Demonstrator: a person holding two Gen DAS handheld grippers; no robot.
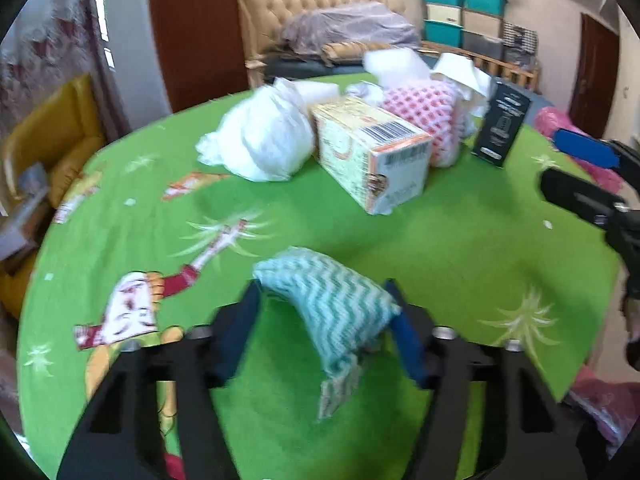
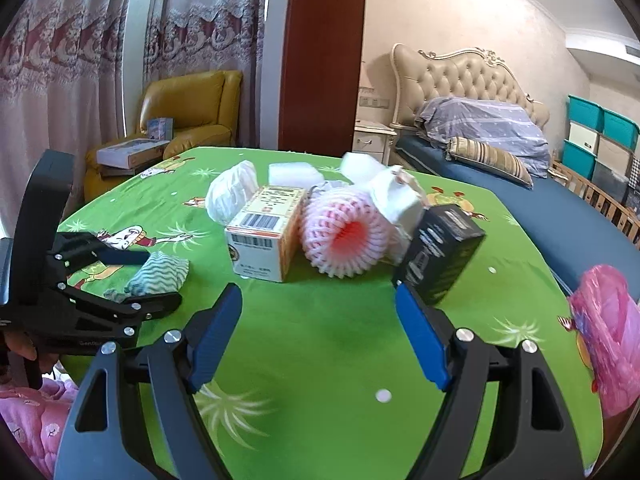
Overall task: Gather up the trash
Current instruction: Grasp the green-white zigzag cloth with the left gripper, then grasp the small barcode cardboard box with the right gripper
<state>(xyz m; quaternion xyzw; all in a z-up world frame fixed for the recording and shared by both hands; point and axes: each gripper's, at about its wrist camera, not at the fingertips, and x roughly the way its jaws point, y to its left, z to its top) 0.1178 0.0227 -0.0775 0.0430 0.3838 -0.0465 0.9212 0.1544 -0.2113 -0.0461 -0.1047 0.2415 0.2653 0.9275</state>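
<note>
A teal zigzag cloth [image 1: 332,300] [image 2: 168,268] lies bunched on the green tablecloth [image 2: 340,344]. My left gripper [image 1: 320,292] [image 2: 162,280] has a pad against each side of it and is shut on it. Further back is a pile: a white plastic bag [image 1: 260,140] [image 2: 232,192], a carton with a barcode [image 1: 372,152] [image 2: 264,236], a pink-and-white foam fruit net [image 1: 428,112] [image 2: 344,236] and a black box [image 1: 500,124] [image 2: 440,252]. My right gripper [image 2: 318,300] [image 1: 576,168] stands open and holds nothing. Its right fingertip is just in front of the black box.
White foam blocks [image 2: 294,174] and crumpled white paper [image 2: 396,196] sit behind the pile. A pink plastic bag [image 2: 608,340] hangs at the table's right edge. A yellow armchair [image 2: 188,108] with boxes stands beyond the table on the left, a bed [image 2: 500,184] on the right.
</note>
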